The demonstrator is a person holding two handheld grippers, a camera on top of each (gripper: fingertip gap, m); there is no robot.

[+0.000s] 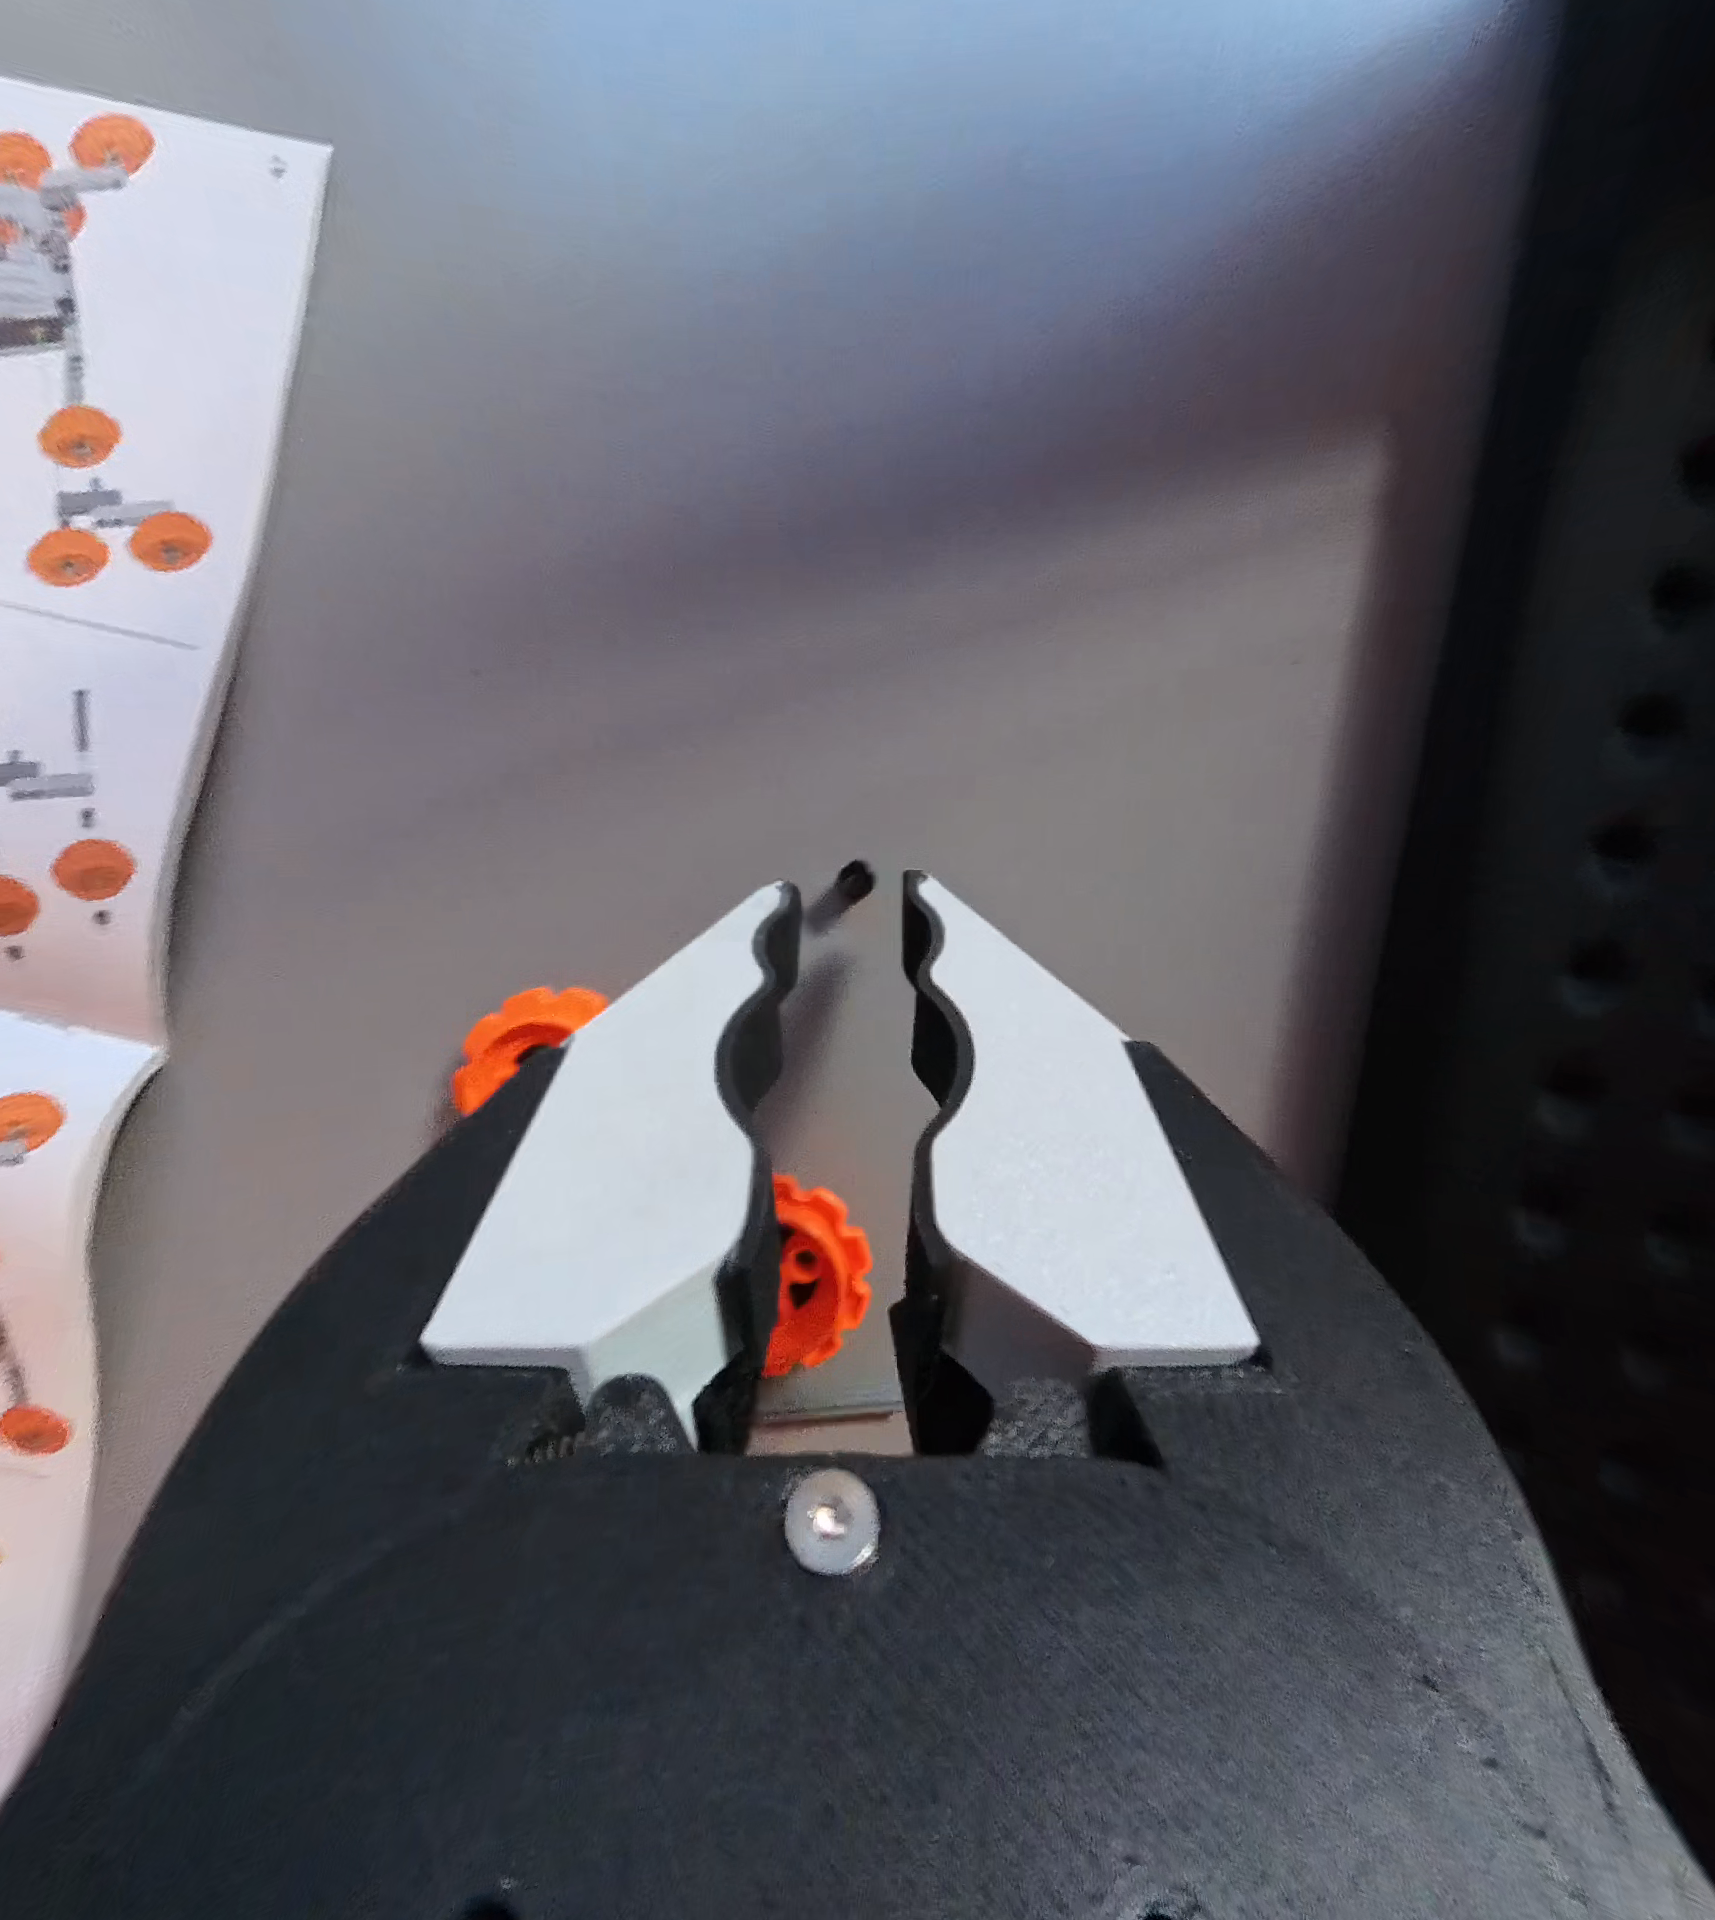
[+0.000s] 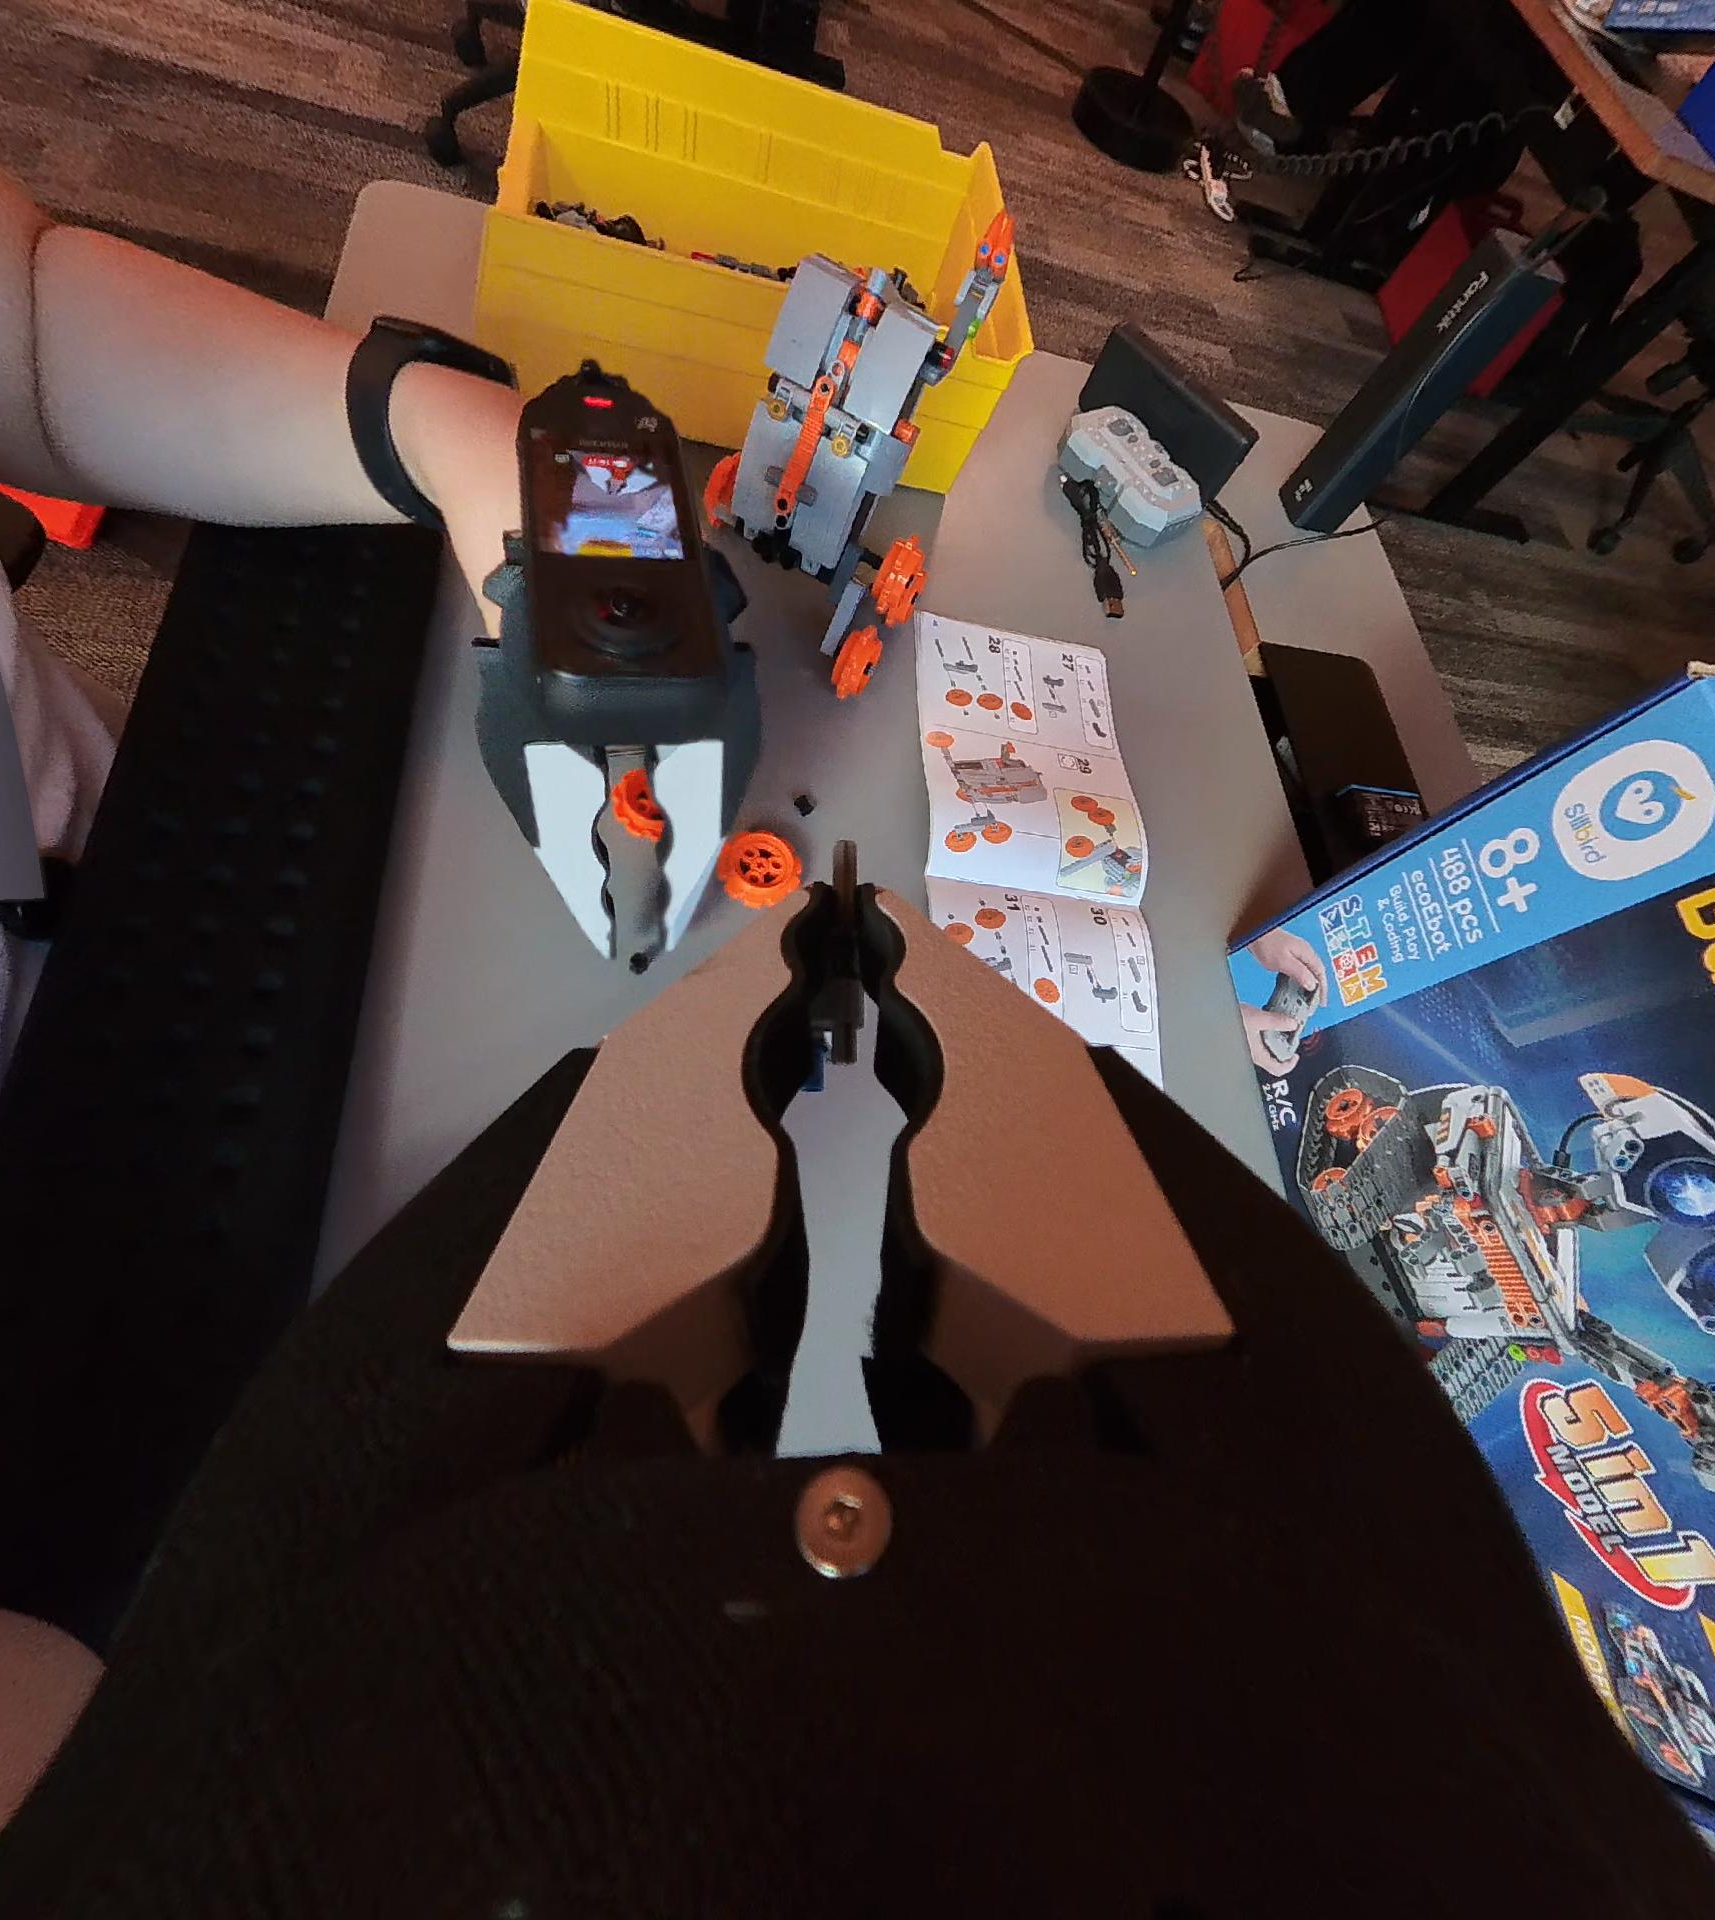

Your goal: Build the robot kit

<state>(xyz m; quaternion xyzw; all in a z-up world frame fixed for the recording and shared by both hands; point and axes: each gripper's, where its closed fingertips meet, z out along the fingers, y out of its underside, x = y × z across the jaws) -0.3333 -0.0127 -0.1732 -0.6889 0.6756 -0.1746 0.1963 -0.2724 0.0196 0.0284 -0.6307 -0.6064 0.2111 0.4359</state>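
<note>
The left gripper (image 1: 848,883) is hanging released over the grey table (image 1: 1040,675), an orange wheel (image 1: 817,1273) lying under its fingers and a small black pin (image 1: 851,883) at the tips. Only the right wrist view is showing the right gripper (image 2: 840,894) clenching a dark grey rod (image 2: 845,966), a second orange wheel (image 2: 757,864) sitting just beside its tips.

Left tool (image 1: 848,894): pale grey-white fingers (image 1: 624,1174) with black wavy inner edges, black body. Right tool (image 2: 837,904): same pattern, fingers read tan in shadow.
Orange toothed wheel (image 1: 817,1273) between the left tool's fingers; second orange wheel (image 2: 757,869) on the grey desk (image 2: 479,987).
Small black peg (image 1: 851,883).
Bin (image 2: 728,208): yellow.
Model (image 2: 837,416): grey with orange accents and orange wheels.
Instruction sheet (image 2: 1029,831): white, grey and orange diagrams.
Box (image 2: 1559,1195): blue, yellow lettering.
Perforated mat (image 2: 188,935): black, dotted.
</note>
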